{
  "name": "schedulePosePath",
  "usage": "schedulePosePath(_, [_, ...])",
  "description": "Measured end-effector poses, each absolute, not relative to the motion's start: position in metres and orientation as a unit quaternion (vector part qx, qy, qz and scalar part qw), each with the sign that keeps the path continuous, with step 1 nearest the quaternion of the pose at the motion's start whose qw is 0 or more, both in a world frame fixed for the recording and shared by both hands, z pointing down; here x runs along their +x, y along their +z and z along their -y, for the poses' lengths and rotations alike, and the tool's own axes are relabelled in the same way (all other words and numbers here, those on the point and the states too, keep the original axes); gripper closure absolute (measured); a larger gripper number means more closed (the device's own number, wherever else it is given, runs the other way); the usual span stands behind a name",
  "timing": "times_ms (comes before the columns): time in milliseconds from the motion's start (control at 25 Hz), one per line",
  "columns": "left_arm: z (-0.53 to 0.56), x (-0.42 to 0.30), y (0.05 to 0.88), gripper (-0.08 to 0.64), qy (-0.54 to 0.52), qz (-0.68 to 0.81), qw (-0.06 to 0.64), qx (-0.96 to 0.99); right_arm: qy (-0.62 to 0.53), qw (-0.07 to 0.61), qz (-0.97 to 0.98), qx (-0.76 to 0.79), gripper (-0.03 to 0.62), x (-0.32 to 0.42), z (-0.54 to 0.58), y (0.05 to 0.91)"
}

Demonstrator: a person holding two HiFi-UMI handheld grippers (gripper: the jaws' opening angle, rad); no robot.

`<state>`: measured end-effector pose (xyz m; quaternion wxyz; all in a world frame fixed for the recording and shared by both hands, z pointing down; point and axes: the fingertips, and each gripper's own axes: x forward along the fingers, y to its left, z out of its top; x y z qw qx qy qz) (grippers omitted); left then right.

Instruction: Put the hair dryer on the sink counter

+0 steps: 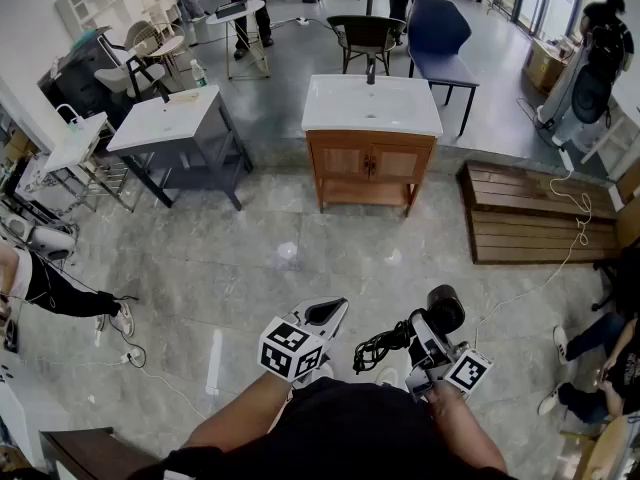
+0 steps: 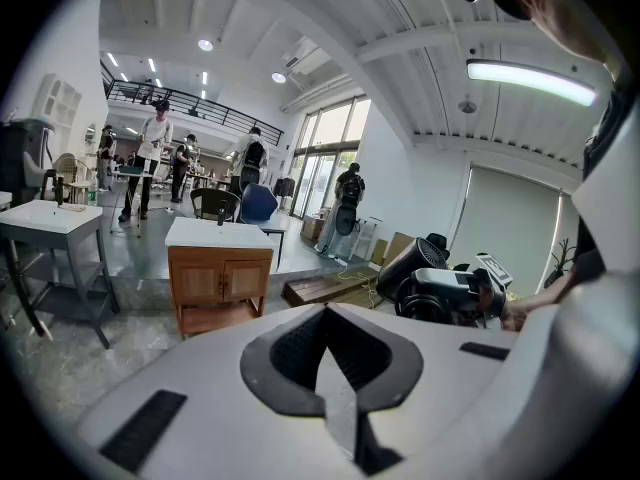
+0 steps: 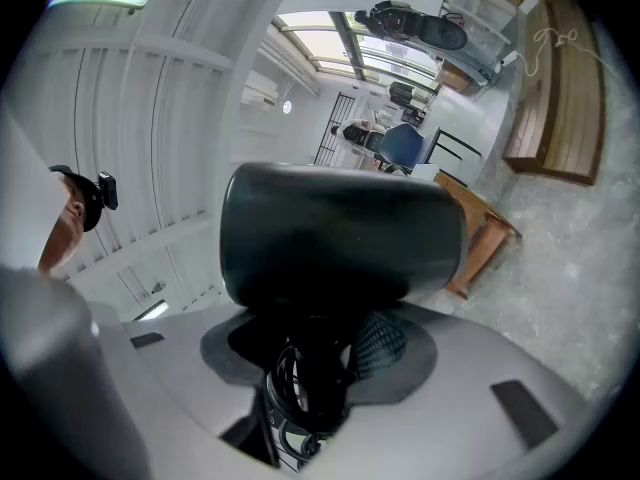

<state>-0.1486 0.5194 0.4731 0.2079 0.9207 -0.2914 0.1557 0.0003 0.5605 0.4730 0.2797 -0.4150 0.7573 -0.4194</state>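
Note:
A black hair dryer [image 1: 443,310] with a coiled black cord [image 1: 382,346] is held at waist height in my right gripper [image 1: 430,336], whose jaws are shut on its handle. In the right gripper view the dryer's barrel [image 3: 340,243] fills the middle and the handle runs down between the pads [image 3: 385,340]. My left gripper [image 1: 328,316] hangs beside it, shut with nothing in it; its pads [image 2: 300,348] meet in a line. The wooden sink cabinet with a white counter top [image 1: 372,103] stands several steps ahead across the floor, also showing as the cabinet [image 2: 218,268] in the left gripper view.
A second grey sink stand [image 1: 165,120] is at the left. A wooden slatted platform [image 1: 530,218] lies at the right with a white cable [image 1: 575,238] over it. Chairs [image 1: 440,33] stand behind the cabinet. People's legs [image 1: 60,293] show at both sides of the floor.

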Motion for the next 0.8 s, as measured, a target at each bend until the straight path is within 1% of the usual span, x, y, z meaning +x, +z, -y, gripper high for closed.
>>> schedulePosePath(280, [-0.521, -0.149, 0.471, 0.560, 0.152, 0.295, 0.203, 0.921, -0.412, 0.285, -0.755, -0.422, 0.419, 0.008, -0.560, 0.470])
schedulePosePath(640, [-0.518, -0.163, 0.468, 0.560, 0.146, 0.293, 0.199, 0.924, -0.400, 0.280, -0.761, -0.427, 0.419, -0.005, -0.556, 0.463])
schedulePosePath(800, [-0.518, -0.179, 0.470, 0.560, 0.149, 0.287, 0.193, 0.926, -0.393, 0.299, -0.759, -0.425, 0.419, -0.017, -0.554, 0.460])
